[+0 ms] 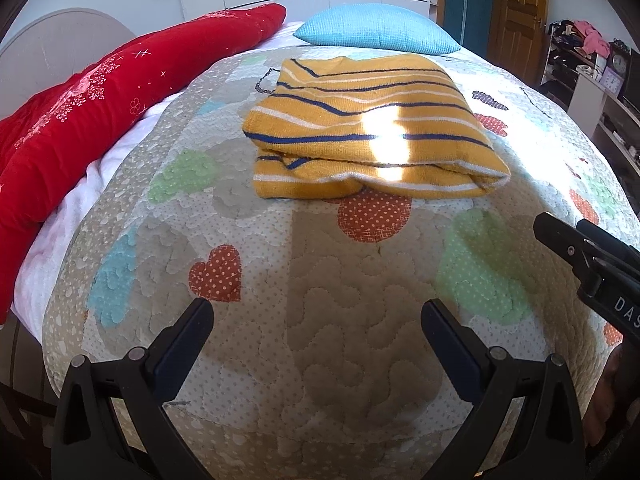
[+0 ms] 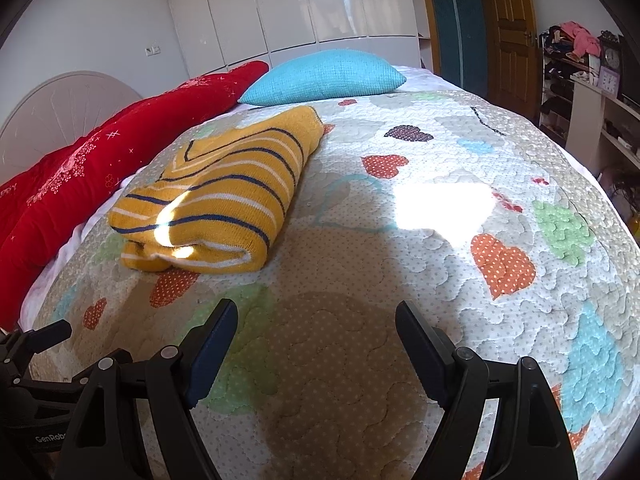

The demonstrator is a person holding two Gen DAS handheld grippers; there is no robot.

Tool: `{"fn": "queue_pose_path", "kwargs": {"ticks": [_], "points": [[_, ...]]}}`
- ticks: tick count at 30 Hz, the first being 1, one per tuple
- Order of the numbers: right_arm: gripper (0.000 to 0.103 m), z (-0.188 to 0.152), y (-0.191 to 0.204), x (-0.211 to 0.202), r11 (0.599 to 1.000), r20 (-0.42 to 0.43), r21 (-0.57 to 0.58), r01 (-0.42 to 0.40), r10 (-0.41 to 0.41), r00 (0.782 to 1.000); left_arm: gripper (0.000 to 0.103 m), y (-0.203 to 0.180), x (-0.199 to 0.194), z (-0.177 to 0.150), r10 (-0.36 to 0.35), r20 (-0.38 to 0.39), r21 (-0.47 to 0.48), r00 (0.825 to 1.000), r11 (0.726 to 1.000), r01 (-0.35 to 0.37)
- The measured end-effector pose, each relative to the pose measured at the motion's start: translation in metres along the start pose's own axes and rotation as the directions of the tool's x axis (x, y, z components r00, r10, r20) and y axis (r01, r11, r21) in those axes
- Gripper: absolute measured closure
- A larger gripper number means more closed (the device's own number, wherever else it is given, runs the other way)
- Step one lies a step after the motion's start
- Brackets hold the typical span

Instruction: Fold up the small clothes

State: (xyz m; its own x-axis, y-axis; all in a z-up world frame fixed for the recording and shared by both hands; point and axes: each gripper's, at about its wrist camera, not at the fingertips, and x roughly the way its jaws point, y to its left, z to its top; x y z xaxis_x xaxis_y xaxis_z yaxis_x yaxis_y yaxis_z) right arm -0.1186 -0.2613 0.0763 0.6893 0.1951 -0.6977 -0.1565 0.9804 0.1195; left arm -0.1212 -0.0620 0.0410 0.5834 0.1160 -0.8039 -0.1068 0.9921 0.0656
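Note:
A yellow knit garment with navy and white stripes lies folded into a compact rectangle on the quilted bedspread. It also shows in the right wrist view, up and to the left. My left gripper is open and empty, held over the bedspread short of the garment's near edge. My right gripper is open and empty, to the right of the garment and nearer the bed's front. The right gripper's body shows at the right edge of the left wrist view.
A red blanket lies along the bed's left side and a blue pillow at the far end. A headboard stands at the left. A wooden door and cluttered shelves stand to the right.

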Motion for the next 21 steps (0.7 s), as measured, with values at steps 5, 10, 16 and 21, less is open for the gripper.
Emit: {"fn": "queue_pose_path", "kwargs": {"ticks": [5, 10, 16, 21], "points": [[0.018, -0.003, 0.007, 0.002, 1.000, -0.003, -0.024, 0.001, -0.001, 1.000, 0.000, 0.002, 0.002, -0.003, -0.011, -0.011, -0.011, 1.000, 1.000, 0.010], [0.018, -0.005, 0.010, 0.005, 0.999, -0.007, -0.033, 0.007, -0.008, 1.000, 0.000, 0.003, 0.004, -0.003, -0.005, -0.012, -0.009, 1.000, 1.000, 0.005], [0.018, -0.005, 0.006, 0.007, 1.000, -0.016, -0.020, 0.011, -0.012, 1.000, 0.000, 0.005, 0.007, -0.003, -0.001, -0.018, -0.017, 1.000, 1.000, 0.001], [0.018, -0.006, 0.011, 0.008, 0.999, -0.015, -0.046, 0.009, -0.010, 1.000, 0.000, 0.011, 0.005, -0.001, -0.027, 0.010, -0.030, 1.000, 0.999, 0.028]]}}
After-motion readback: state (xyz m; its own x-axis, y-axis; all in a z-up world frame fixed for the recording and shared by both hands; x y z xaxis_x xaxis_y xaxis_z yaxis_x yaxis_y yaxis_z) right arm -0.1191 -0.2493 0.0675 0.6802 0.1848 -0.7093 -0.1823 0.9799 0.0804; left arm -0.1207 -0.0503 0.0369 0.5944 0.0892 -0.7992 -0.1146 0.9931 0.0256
